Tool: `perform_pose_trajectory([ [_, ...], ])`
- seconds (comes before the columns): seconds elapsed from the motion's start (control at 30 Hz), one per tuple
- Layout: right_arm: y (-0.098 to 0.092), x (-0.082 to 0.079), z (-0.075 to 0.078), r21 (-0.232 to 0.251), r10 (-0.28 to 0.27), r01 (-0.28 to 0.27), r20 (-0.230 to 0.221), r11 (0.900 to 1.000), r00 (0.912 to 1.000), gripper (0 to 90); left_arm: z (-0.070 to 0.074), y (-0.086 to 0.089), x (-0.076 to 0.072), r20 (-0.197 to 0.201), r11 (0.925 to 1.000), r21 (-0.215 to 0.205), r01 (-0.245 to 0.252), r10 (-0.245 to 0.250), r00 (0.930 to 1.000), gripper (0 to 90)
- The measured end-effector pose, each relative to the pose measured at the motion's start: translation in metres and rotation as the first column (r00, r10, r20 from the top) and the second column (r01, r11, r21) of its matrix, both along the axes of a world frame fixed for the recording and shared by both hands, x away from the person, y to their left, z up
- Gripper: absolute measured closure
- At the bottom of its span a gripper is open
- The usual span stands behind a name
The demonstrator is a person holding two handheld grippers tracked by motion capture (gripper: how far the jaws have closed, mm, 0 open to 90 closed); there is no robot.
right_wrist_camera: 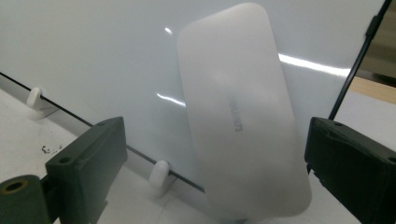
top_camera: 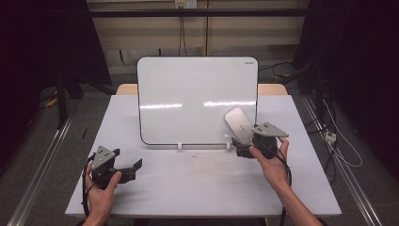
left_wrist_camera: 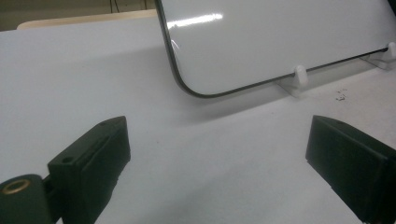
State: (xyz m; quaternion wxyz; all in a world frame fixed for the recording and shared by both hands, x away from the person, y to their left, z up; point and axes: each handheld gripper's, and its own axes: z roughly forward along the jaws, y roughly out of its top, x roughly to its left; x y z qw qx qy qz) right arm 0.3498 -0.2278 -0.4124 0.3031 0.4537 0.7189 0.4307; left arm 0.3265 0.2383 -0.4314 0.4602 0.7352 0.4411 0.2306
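Observation:
A white whiteboard (top_camera: 197, 99) with a dark rim stands upright on the white table (top_camera: 202, 183), held in small white feet (top_camera: 179, 146). A white oblong eraser (top_camera: 237, 122) lies tilted against the board's lower right part. My right gripper (top_camera: 242, 145) sits just in front of it, held by a hand. In the right gripper view the eraser (right_wrist_camera: 238, 116) lies between the jaws, which stand open with a gap on each side. My left gripper (top_camera: 131, 169) rests at the table's front left, open with nothing between its fingers, and faces the board's lower left corner (left_wrist_camera: 187, 86).
Small dark specks (left_wrist_camera: 342, 95) lie on the table in front of the board. Cables (top_camera: 336, 141) trail on the floor to the right of the table. A metal rail (top_camera: 42, 160) runs along the floor at the left.

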Motion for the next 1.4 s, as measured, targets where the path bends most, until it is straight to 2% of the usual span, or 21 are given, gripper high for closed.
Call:
perform_pose_trajectory([
  [0.3, -0.016, -0.02, -0.007, 0.029, -0.023, 0.023, 0.001, 0.999, 0.9997, 7.1, 0.002, -0.003, -0.001, 0.005, 1.0, 0.005, 0.0, 0.0, 1.0, 6.4],
  [0.6, -0.031, -0.037, -0.014, 0.033, -0.044, 0.045, -0.023, 0.998, 0.9988, 7.0, 0.002, -0.005, -0.003, 0.009, 1.0, -0.001, 0.007, -0.007, 0.9999, 6.4],
  [0.73, -0.035, -0.042, -0.018, 0.033, -0.056, 0.057, -0.021, 0.998, 0.9982, 7.4, 0.004, -0.006, -0.005, 0.024, 0.9996, 0.026, 0.012, -0.013, 0.9996, 6.4],
  [0.77, -0.036, -0.043, -0.018, 0.035, -0.057, 0.058, -0.023, 0.998, 0.9981, 8.1, 0.004, -0.006, -0.005, 0.026, 0.9998, 0.017, 0.01, -0.01, 0.9996, 6.4],
  [1.03, -0.045, -0.057, -0.03, 0.041, -0.077, 0.078, -0.04, 0.996, 0.9963, 8.2, 0.003, -0.007, -0.005, 0.019, 0.9997, 0.021, 0.009, -0.009, 0.9998, 6.5],
  [1.13, -0.049, -0.061, -0.034, 0.049, -0.084, 0.086, -0.038, 0.995, 0.9957, 8.2, 0.004, -0.007, -0.006, 0.019, 0.9995, 0.029, 0.014, -0.015, 0.9997, 6.5],
  [1.23, -0.05, -0.065, -0.036, 0.045, -0.088, 0.09, -0.035, 0.995, 0.9955, 8.1, 0.003, -0.008, -0.006, 0.019, 0.9998, 0.016, 0.013, -0.014, 0.9997, 6.5],
  [1.4, -0.052, -0.07, -0.036, 0.059, -0.105, 0.105, -0.003, 0.993, 0.9944, 8.1, 0.002, -0.01, -0.005, 0.016, 0.9994, 0.018, 0.028, -0.028, 0.9995, 6.4],
])
